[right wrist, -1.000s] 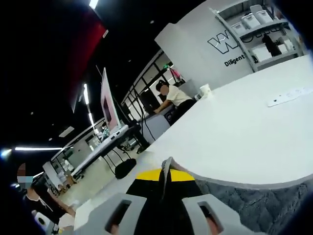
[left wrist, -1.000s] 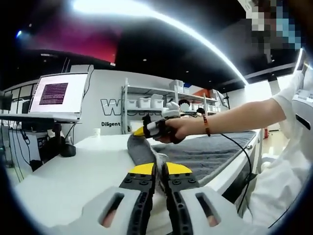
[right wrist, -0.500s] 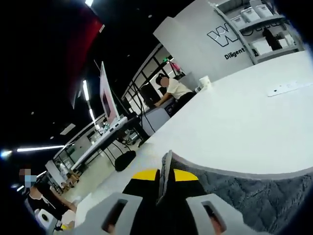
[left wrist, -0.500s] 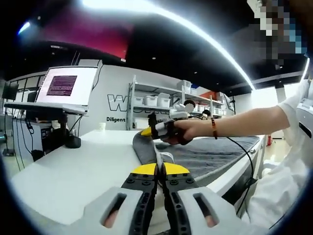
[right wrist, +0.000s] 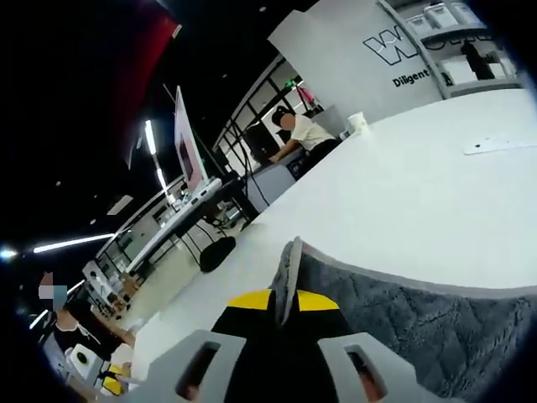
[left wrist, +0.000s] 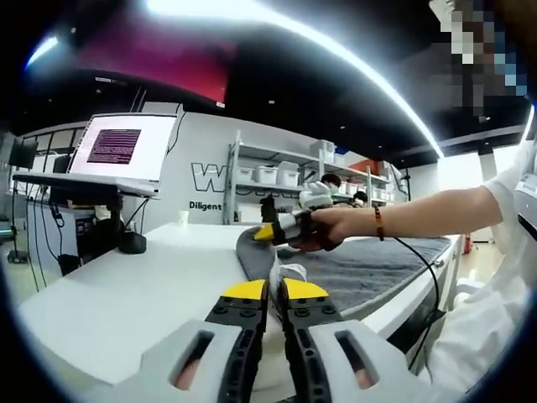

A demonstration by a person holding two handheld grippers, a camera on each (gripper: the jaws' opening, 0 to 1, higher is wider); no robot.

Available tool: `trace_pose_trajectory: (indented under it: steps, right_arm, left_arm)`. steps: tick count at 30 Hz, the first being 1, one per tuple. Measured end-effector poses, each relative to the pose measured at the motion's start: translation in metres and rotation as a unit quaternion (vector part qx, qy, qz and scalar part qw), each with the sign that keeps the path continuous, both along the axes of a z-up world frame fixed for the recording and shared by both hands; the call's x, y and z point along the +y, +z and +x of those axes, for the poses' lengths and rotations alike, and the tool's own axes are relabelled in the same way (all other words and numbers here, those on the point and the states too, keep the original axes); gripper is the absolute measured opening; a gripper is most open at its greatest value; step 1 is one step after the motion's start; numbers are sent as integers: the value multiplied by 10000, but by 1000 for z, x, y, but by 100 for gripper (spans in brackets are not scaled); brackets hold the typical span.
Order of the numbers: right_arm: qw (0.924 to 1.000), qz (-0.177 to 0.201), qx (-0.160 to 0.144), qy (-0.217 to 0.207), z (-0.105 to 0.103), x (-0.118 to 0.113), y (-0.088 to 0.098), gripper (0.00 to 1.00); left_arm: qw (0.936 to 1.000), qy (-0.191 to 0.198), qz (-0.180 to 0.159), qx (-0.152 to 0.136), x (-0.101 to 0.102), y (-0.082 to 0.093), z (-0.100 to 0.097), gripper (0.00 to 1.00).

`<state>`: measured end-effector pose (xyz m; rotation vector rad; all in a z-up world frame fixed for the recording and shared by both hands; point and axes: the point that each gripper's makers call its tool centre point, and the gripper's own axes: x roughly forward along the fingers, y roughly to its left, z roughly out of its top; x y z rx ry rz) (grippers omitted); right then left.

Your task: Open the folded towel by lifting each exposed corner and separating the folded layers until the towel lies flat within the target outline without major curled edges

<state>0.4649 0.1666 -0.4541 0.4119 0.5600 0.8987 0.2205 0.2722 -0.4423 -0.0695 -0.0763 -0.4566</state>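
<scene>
Both tongs, left [left wrist: 273,291] and right [right wrist: 284,300], stay clamped on the towel [left wrist: 369,264], whose lifted edge now sinks toward the tabletop [left wrist: 109,294], flattening.

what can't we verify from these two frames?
- Target outline: in the left gripper view, the grey quilted towel covers the white table where it would lie.
- Towel's full extent and flatness: in the right gripper view it is cut off by the view's edge.
- Pinched corner: hidden between the left gripper fingers, likewise the right gripper.
- Wall lettering: shelving blocks it in the left gripper view.
</scene>
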Motion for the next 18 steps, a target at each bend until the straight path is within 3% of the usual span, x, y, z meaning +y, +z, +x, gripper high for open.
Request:
trace_pose_trajectory:
  steps: [11, 18]
  right_arm:
    - [9999, -113, 100, 65, -9, -3, -9, 0]
    - [9999, 8, 79, 86, -11, 0, -2, 0]
  left_arm:
    - [9998, -169, 36, -87, -15, 8, 6, 7]
    - [9997, -204, 6, -168, -17, 11, 5, 2]
